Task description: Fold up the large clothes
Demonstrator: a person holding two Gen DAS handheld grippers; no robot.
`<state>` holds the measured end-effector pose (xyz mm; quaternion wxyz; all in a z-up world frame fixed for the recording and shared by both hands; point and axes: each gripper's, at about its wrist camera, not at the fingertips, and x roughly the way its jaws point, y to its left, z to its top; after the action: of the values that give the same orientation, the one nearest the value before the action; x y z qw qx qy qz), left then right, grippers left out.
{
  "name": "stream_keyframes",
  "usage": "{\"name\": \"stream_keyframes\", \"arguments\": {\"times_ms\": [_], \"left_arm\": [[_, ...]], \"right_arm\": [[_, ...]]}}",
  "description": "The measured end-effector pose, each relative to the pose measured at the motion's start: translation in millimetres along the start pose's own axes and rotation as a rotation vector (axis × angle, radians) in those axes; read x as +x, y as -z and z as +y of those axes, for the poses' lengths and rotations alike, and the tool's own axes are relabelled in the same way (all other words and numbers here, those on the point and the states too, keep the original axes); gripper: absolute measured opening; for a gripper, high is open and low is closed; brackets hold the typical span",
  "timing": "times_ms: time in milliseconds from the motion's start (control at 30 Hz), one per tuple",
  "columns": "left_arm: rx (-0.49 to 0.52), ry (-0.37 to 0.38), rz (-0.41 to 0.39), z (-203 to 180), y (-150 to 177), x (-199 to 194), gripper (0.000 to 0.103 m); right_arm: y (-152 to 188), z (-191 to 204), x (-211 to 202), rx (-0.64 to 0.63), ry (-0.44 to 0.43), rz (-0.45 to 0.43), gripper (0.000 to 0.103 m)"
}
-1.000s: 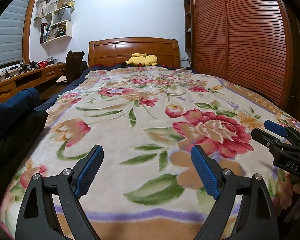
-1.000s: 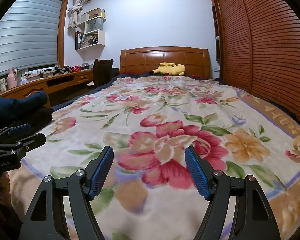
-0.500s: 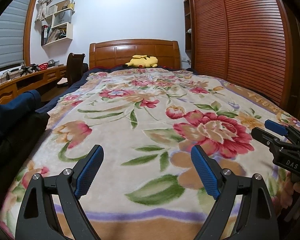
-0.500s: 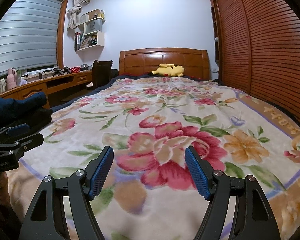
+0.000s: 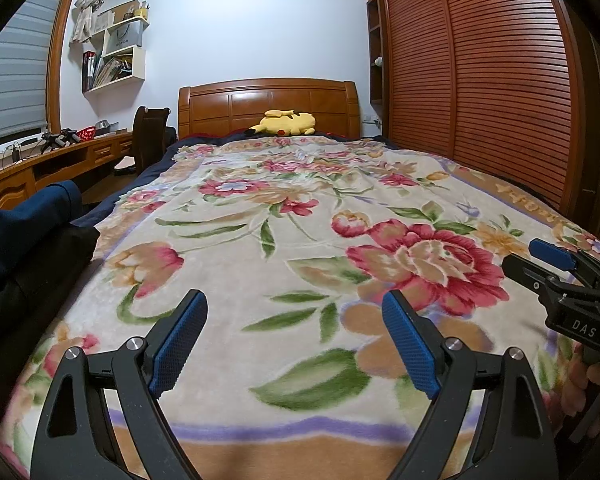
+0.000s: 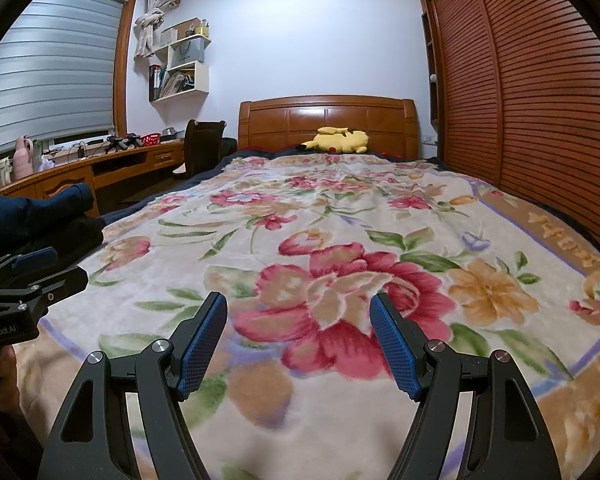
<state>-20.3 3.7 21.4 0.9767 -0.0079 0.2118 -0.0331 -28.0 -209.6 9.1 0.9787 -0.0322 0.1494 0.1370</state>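
Bed (image 5: 228,280) surface wide and flat ahead, floral blanket (image 6: 340,240) spread over it, free passage down the middle. Obstacles: dark clothes pile (image 5: 24,240) at bed's left edge, slatted wardrobe doors (image 6: 540,120) close along the right, yellow plush toy (image 5: 286,123) and headboard (image 6: 328,120) at the far end.

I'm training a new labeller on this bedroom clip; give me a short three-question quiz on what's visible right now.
1. True or false: the left gripper is clamped on the floral plush blanket.
2. What lies at the carved wooden headboard? A) yellow plush toy B) folded white towel C) open red suitcase
3. Fill in: the dark navy and black clothes are piled at the bed's ____ edge, as both views show it.

Key: 1 false, both grippers open and empty; 2 A; 3 left.
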Motion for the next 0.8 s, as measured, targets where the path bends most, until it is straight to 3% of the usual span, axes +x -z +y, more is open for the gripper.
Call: {"name": "stream_keyframes", "arguments": {"times_ms": [800], "left_arm": [[-0.003, 0.003, 0.001, -0.1, 0.2, -0.4, 0.090]], "right_arm": [[1.6, 3.2, -0.3, 0.005, 0.003, -0.006, 0.076]]}}
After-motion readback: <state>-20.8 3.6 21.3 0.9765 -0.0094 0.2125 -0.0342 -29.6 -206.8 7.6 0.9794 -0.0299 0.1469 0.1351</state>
